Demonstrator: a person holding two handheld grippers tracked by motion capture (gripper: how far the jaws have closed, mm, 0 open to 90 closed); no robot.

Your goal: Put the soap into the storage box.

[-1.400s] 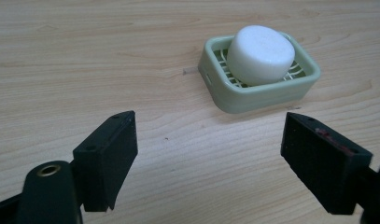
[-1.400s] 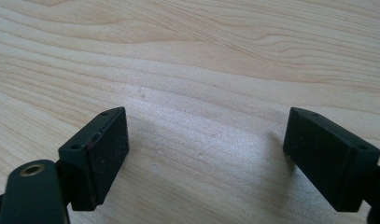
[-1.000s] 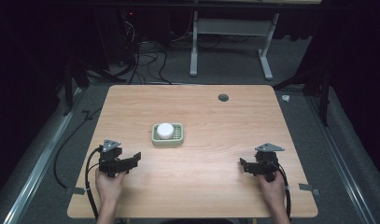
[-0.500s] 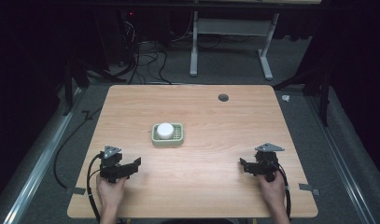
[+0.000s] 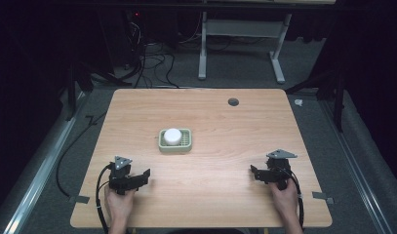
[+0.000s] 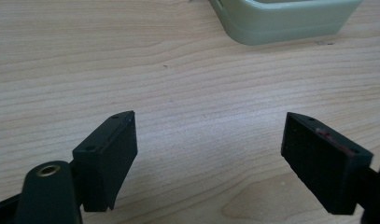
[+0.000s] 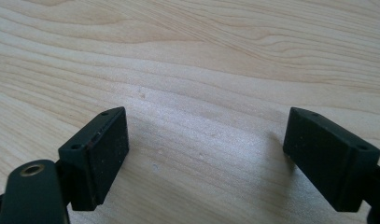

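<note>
A pale green dish (image 5: pixel 176 145) holding a round white object (image 5: pixel 172 136) sits near the middle of the wooden table (image 5: pixel 225 122). My left gripper (image 5: pixel 146 175) rests low at the front left, below and left of the dish, jaws spread wide with nothing between them. In the left gripper view the gripper (image 6: pixel 211 154) stands open over bare wood, and a corner of the green dish (image 6: pixel 281 21) shows at the top. My right gripper (image 5: pixel 253 171) lies at the front right, pointing left. In the right gripper view that gripper (image 7: pixel 206 154) is open over bare wood.
A small dark round hole (image 5: pixel 233 102) lies near the table's far edge. Cables (image 5: pixel 152 63) and a white desk frame (image 5: pixel 240 34) stand on the floor beyond the table. Metal rails run along both sides.
My left gripper has drifted slightly toward the front edge and to the right. The right gripper and the dish stay put.
</note>
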